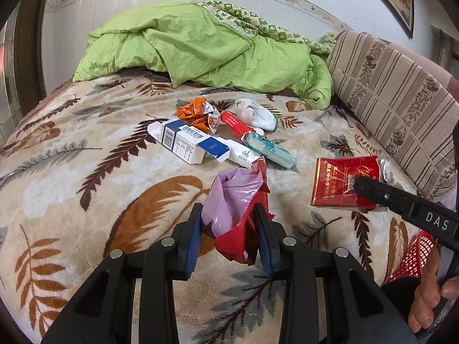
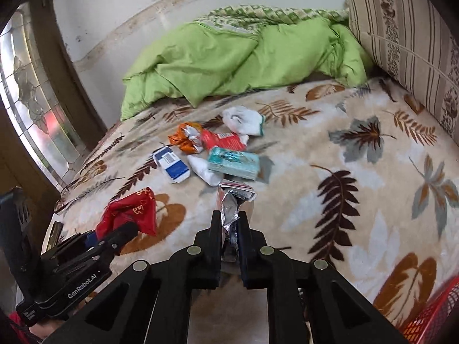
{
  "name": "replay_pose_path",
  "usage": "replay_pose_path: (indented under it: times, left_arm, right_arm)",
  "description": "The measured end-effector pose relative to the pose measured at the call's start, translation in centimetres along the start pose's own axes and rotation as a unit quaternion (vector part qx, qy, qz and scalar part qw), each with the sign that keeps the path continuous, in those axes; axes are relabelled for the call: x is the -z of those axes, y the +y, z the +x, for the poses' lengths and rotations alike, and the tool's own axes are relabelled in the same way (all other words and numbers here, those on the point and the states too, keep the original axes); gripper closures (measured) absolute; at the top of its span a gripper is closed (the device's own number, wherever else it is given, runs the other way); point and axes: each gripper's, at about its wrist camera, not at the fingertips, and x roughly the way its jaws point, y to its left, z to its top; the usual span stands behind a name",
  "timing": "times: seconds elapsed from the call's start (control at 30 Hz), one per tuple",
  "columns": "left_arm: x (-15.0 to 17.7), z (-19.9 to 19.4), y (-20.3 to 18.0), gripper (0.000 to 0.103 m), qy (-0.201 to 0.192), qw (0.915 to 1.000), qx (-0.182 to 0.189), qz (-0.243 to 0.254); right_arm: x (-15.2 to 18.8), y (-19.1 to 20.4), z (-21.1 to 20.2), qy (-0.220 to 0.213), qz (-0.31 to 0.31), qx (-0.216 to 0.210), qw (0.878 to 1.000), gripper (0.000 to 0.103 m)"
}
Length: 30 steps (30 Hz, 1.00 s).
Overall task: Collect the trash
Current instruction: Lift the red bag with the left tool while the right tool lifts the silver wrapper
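Red packet (image 2: 235,200) pinched between right tongs (image 2: 231,223).

Two grippers, one red cigarette pack (image 1: 344,182), one red-and-purple bag (image 1: 235,212), one blue-white box (image 1: 189,143), one teal pack (image 1: 269,149), one red basket (image 1: 413,255)

Black left tool (image 1: 228,215) with blue pads; silver screws; right tool (image 2: 229,218) black.

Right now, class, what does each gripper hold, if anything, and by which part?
The left gripper is shut on a crumpled red and pink bag, near its lower end. The right gripper is shut on a red cigarette pack, at its foil-lined open end.
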Motion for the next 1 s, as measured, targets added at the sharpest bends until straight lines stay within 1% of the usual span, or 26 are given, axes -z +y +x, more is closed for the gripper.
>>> replay_pose_path:
  times: [0.13,0.3,0.37,0.53,0.7,0.83,1.0]
  left_arm:
    - [0.1,-0.9,-0.2,0.07,-0.01,0.9998,-0.016,0.003]
    - [0.5,-3.2,-1.1,0.07,-0.037,0.9987,-0.034,0.011]
    - [0.9,-3.7,-1.4,0.07,-0.037,0.9986,-0.034,0.012]
    - [1.7,-4.1,-1.6,0.07,-0.034,0.998,-0.051,0.017]
    - [1.5,-3.6,-1.3,0.069,-0.033,0.9973,-0.065,0.011]
    - [1.6,-3.0,-1.1,0.069,-0.025,0.9969,-0.074,0.01]
    - [1.7,-2.6,-1.1,0.069,-0.022,0.9958,-0.087,0.017]
  right_arm:
    - [-0.1,0.2,0.0,-0.008,0.001,-0.005,1.0,0.093]
    - [0.5,0.9,-1.2,-0.021,-0.01,-0.002,1.0,0.093]
    - [1.0,1.3,-1.7,-0.025,-0.019,-0.004,0.999,0.093]
    - [1.7,2.1,-2.4,-0.033,-0.041,-0.002,0.999,0.093]
    - [1.7,1.5,-2.7,-0.035,-0.033,-0.002,0.999,0.093]
    - [1.6,1.0,-2.6,-0.032,-0.025,-0.001,0.999,0.093]
    - [1.7,1.3,-2.5,-0.03,-0.033,-0.001,0.999,0.093]
